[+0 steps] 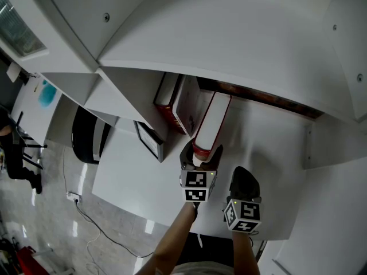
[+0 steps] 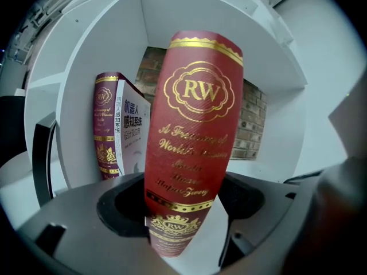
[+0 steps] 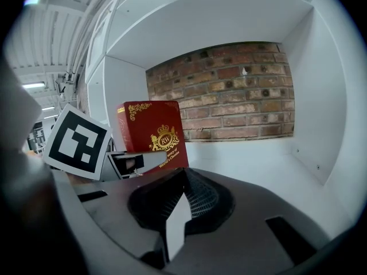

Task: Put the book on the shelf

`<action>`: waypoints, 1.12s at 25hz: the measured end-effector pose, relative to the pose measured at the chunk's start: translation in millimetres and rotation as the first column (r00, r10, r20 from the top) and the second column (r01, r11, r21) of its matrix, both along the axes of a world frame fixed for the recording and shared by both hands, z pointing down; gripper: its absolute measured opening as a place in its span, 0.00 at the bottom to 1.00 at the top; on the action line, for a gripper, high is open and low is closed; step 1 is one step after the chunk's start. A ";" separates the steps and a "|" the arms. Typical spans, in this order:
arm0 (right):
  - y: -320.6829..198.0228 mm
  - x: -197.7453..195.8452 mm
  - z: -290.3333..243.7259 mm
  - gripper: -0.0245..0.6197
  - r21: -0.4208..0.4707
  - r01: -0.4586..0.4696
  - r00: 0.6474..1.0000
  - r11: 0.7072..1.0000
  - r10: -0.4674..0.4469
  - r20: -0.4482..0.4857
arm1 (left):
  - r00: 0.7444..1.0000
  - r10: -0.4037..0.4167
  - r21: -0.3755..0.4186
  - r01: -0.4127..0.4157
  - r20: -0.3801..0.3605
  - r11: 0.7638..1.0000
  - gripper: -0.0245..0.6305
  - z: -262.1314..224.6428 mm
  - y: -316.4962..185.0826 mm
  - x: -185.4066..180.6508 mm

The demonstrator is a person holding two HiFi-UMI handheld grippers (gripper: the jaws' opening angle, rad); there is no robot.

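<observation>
The red book (image 1: 211,125) with gold "RW" lettering stands upright on the white shelf board (image 1: 269,136), its spine (image 2: 195,125) facing me. My left gripper (image 1: 200,154) is at the spine's lower end with one jaw on either side. In the left gripper view a strip of white shelf shows between the book and the right-hand pad (image 2: 243,196), so my left gripper (image 2: 184,206) is open around it. My right gripper (image 1: 243,177) hovers over the shelf to the book's right, jaws together and empty (image 3: 183,179). From there the book's cover (image 3: 152,133) shows on the left.
Two more books, one dark red (image 1: 169,105) and one white (image 1: 187,103), lean in the compartment left of the red book. A black picture frame (image 1: 150,140) stands by the left divider. A brick wall (image 3: 229,90) backs the shelf. The side wall (image 3: 327,113) closes it on the right.
</observation>
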State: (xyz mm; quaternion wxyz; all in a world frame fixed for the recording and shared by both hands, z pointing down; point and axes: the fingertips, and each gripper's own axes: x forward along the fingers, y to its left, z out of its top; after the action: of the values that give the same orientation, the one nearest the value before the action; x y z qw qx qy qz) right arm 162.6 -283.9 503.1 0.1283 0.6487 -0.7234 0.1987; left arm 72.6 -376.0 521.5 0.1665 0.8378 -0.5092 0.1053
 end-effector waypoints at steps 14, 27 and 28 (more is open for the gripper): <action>0.3 -10.2 -0.6 0.06 -0.003 0.022 1.000 1.000 -0.022 -0.002 | 0.999 -0.021 -0.010 0.021 0.029 1.000 0.58 5.1 24.3 -21.5; 11.7 -22.6 -7.3 0.06 0.013 0.034 0.999 0.999 -0.034 -0.009 | 0.998 -0.020 -0.075 0.016 -0.055 0.997 0.17 14.7 62.2 -42.0; 12.6 -22.8 -7.4 0.06 0.014 0.033 0.999 0.999 -0.033 -0.009 | 0.998 -0.023 -0.071 0.019 -0.051 0.997 0.09 13.9 61.5 -43.2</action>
State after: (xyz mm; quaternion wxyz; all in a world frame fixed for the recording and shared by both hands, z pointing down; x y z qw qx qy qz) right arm 139.8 -271.3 495.6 0.1301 0.6385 -0.7348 0.1884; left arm 29.4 -314.5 535.4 0.2100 0.8285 -0.5094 0.0998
